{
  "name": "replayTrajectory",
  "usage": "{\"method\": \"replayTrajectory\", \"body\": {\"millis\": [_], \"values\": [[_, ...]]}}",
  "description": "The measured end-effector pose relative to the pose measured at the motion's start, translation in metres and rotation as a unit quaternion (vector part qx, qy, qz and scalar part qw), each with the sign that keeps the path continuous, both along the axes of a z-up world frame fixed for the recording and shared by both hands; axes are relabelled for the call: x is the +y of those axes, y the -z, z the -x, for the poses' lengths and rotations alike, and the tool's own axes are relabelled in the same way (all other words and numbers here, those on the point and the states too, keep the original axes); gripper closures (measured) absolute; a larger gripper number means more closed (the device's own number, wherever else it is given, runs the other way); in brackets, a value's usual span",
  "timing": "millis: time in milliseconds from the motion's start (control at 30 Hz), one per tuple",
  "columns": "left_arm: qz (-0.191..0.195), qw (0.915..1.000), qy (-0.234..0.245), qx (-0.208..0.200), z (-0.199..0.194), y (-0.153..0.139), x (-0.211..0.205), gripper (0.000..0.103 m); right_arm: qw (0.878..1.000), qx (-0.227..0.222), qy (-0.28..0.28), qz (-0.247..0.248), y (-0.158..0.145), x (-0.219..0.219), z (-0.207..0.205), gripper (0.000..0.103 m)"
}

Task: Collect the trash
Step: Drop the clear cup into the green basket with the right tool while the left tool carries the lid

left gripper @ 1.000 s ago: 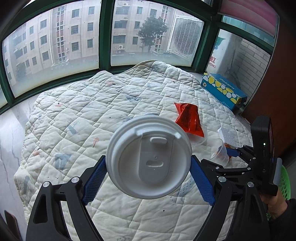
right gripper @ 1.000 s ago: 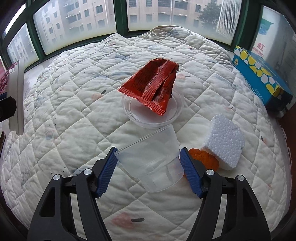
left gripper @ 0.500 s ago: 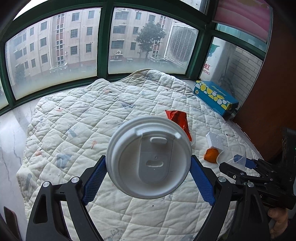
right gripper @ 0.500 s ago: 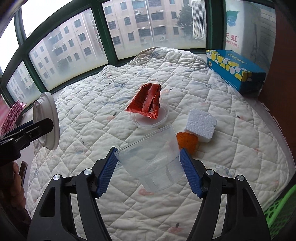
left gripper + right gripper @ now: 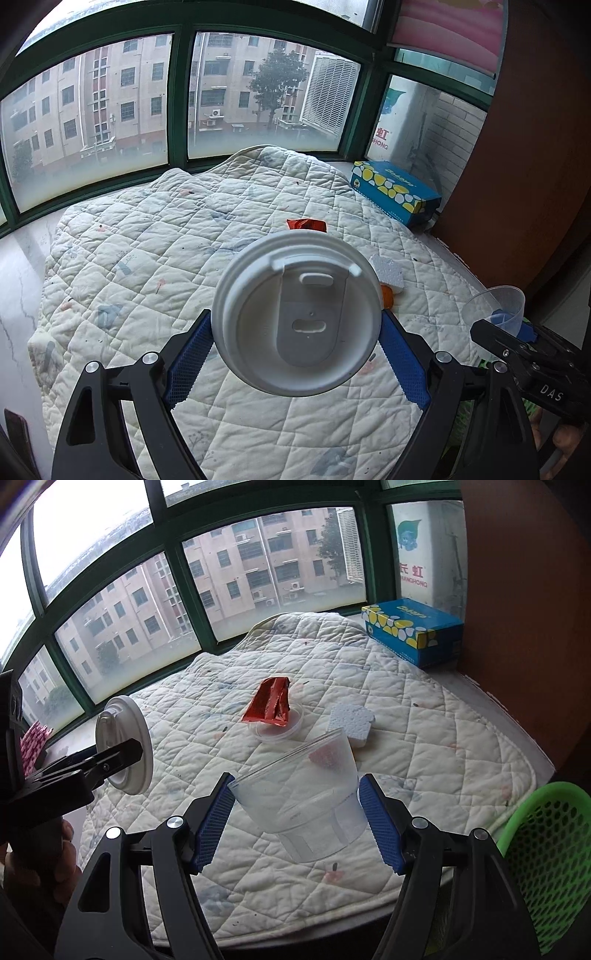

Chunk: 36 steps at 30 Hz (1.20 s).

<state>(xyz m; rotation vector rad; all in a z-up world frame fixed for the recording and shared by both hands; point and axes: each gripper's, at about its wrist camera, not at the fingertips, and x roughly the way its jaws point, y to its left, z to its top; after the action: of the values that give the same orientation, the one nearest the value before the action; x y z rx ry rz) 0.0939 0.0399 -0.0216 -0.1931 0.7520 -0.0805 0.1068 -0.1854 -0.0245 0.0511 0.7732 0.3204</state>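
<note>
Both hands loaded, mid-carry above quilt (image 5: 424, 709): left gripper (image 5: 295, 332) pinching white cup lid (image 5: 297, 314) by its rim, right gripper (image 5: 295, 812) squeezing clear plastic cup (image 5: 306, 797). Next, imo: swing right to green basket (image 5: 546, 849) at the quilt's near-right edge, drop cup, then lid. Red wrapper (image 5: 269, 701), foam (image 5: 351, 720) left on quilt. Text: "CHANGHONG" on wall sign (image 5: 413, 578), "DAS" on gripper body
</note>
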Motion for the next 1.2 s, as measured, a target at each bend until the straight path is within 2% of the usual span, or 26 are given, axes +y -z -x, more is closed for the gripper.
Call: {"method": "replayTrajectory", "body": {"millis": [500,1200], "values": [[0.005,0.9979,0.063,-0.012,0.008,-0.013,-0.058,0.019,0.996,-0.022,0.09,0.006,-0.01,-0.075,0.05,0.034],[0.007,0.9903,0.138,-0.011,0.005,-0.02,-0.129,0.019,0.973,0.007,0.229,0.022,0.011,-0.19,0.091,0.034]]}}
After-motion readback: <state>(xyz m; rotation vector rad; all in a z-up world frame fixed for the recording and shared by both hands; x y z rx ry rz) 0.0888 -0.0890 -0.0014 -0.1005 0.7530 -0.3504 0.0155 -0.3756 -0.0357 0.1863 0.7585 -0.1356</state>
